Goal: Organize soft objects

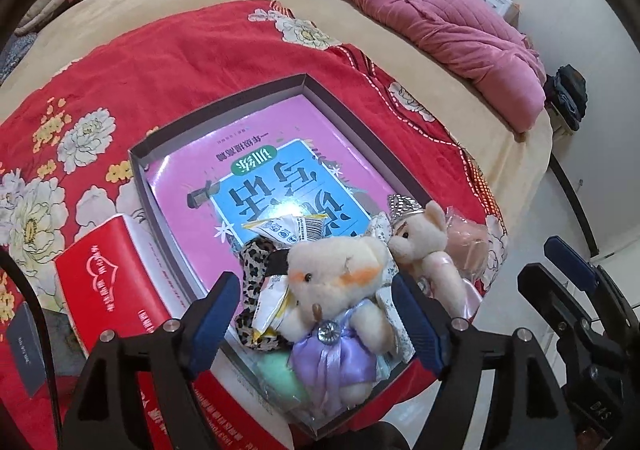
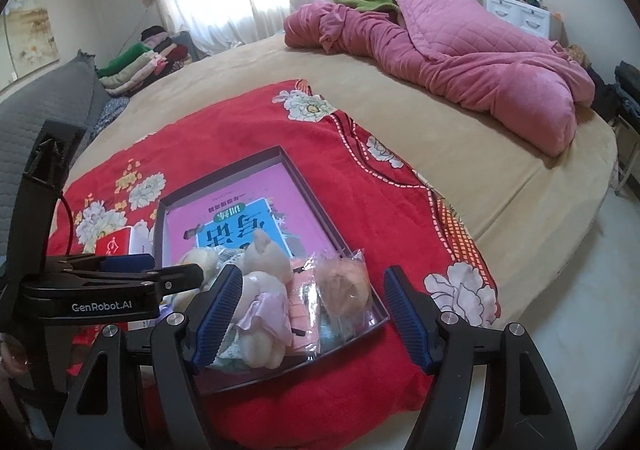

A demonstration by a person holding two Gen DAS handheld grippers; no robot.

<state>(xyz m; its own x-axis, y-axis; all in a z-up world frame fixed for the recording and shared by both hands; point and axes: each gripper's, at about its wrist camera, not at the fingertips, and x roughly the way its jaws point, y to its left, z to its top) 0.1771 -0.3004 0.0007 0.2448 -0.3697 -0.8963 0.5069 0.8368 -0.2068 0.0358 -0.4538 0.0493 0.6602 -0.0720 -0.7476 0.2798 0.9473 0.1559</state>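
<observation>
A dark shallow box [image 1: 136, 157] lies on the red floral blanket [image 1: 160, 61] with a pink book [image 1: 188, 185] in it. Its near corner is piled with soft things: a cream bear in a purple dress [image 1: 336, 270], a crowned bear in pink [image 1: 420, 238], a bagged peach puff [image 1: 468, 242], a leopard scrunchie [image 1: 256, 262] and a green puff [image 1: 280, 374]. My left gripper [image 1: 316, 324] stands open around the purple-dress bear, which rests in the box. My right gripper [image 2: 314, 314] hangs open over the pink-dress bear [image 2: 264, 298] and the bagged puff [image 2: 344, 286], holding nothing.
A red carton [image 1: 108, 282] sits against the box's left side. Beyond the blanket, a rumpled pink quilt [image 2: 460, 61] lies on the beige bed [image 2: 400, 121]. Folded clothes [image 2: 148, 61] are stacked at the far left. To the right the bed edge drops to the floor [image 2: 580, 290].
</observation>
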